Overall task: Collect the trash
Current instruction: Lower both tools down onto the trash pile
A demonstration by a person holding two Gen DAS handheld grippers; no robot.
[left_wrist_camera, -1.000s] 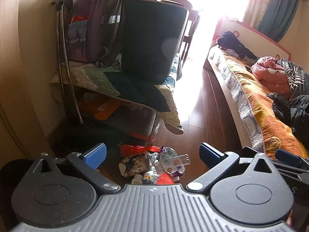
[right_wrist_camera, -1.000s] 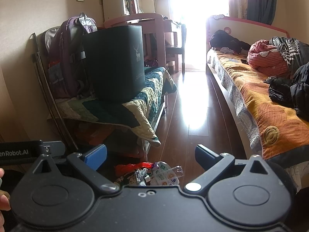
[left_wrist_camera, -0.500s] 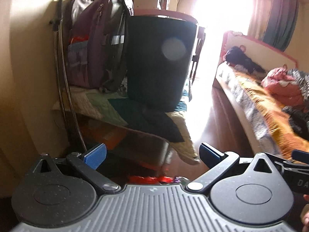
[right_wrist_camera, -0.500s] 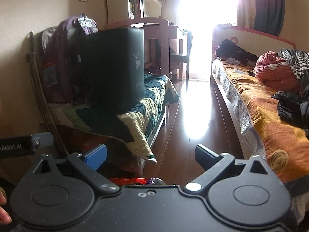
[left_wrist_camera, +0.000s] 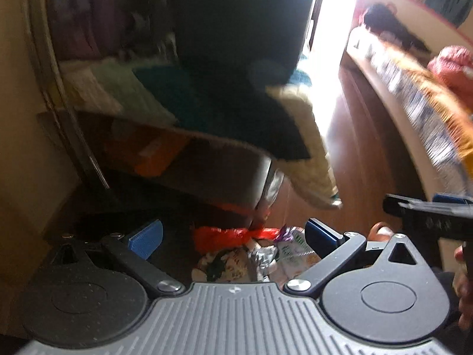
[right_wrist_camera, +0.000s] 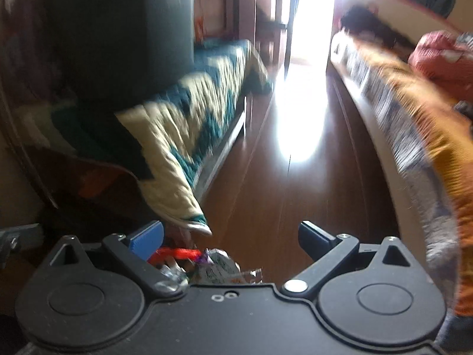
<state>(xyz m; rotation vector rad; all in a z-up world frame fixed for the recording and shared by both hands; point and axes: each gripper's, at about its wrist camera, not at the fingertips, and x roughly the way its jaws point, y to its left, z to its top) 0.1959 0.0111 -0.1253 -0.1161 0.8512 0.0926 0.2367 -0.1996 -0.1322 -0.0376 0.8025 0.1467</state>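
Orange and red wrappers, crumpled foil and printed snack packets make up the trash pile [left_wrist_camera: 251,254] on the brown wood floor [right_wrist_camera: 283,195], right at the foot of the low cot with the teal-and-cream zigzag quilt [right_wrist_camera: 189,124]. Both frames are pretty smeared, so I can't really tell how many separate bits are in that heap.

Left gripper [left_wrist_camera: 233,235] has its blue-padded fingers spread wide with nothing between them, and the pile sits on the floor straight ahead in the gap. Right gripper [right_wrist_camera: 230,236] is the same deal: fingers wide apart, nothing gripped, and the pile shows low in the frame, nearer its left finger, mostly tucked behind the gripper body. In the left wrist view you can see the right gripper poking in from the right edge, with part of the person's hand [left_wrist_camera: 465,293] behind it.

On the cot there's a big dark bin [right_wrist_camera: 124,29] standing upright on the quilt, and something orange [left_wrist_camera: 153,159] is stashed underneath the cot. Across the floor on the right is a bed with an orange patterned cover [right_wrist_camera: 443,136] and a reddish bundle [right_wrist_camera: 443,59] on top. Bright light floods the far end of the room.
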